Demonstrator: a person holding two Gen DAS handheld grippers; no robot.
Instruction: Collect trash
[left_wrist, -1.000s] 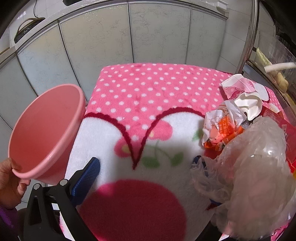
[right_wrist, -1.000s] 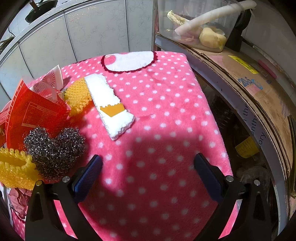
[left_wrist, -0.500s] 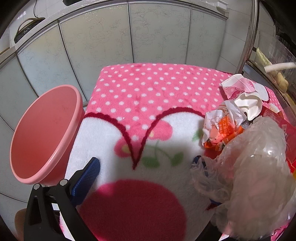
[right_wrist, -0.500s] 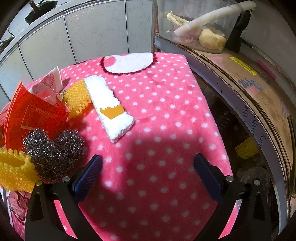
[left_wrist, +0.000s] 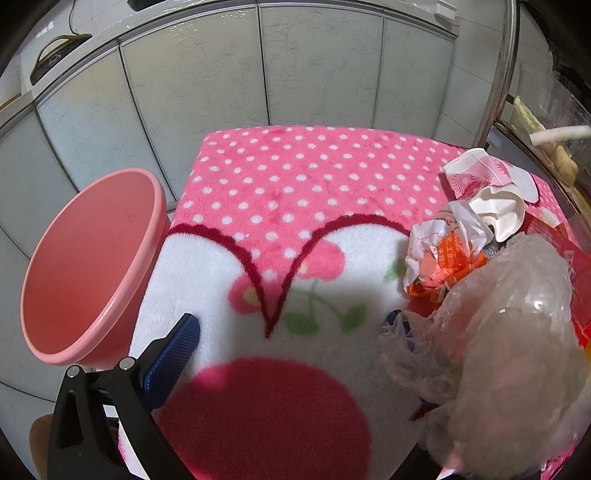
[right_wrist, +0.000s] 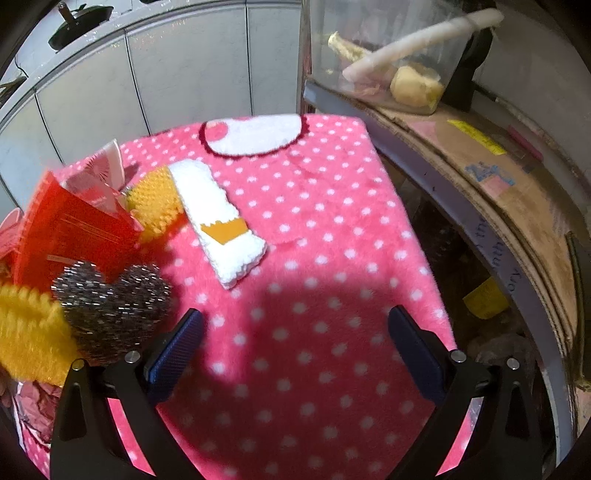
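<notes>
In the left wrist view a pink basin (left_wrist: 88, 269) stands tilted at the table's left edge. My left gripper (left_wrist: 291, 343) is open and empty above the blanket; its right finger is hidden behind a crumpled clear plastic bag (left_wrist: 491, 339). Crumpled orange-and-white wrappers (left_wrist: 443, 251) and paper cups (left_wrist: 487, 188) lie behind the bag. In the right wrist view my right gripper (right_wrist: 295, 343) is open and empty over the pink dotted blanket (right_wrist: 325, 229). To its left lie a red packet (right_wrist: 74, 229), steel wool scourers (right_wrist: 110, 302) and yellow scrubbers (right_wrist: 29, 336).
A white sponge cloth with an orange label (right_wrist: 218, 221) lies on the blanket ahead of the right gripper. A cardboard-covered shelf (right_wrist: 480, 173) with a clear food container (right_wrist: 391, 59) runs along the right. White cabinet doors (left_wrist: 295, 66) stand behind the table.
The hand that held the basin's rim has gone, and the basin sits lower and more upright beside the table. The right gripper has shifted slightly; the left gripper has not moved.
</notes>
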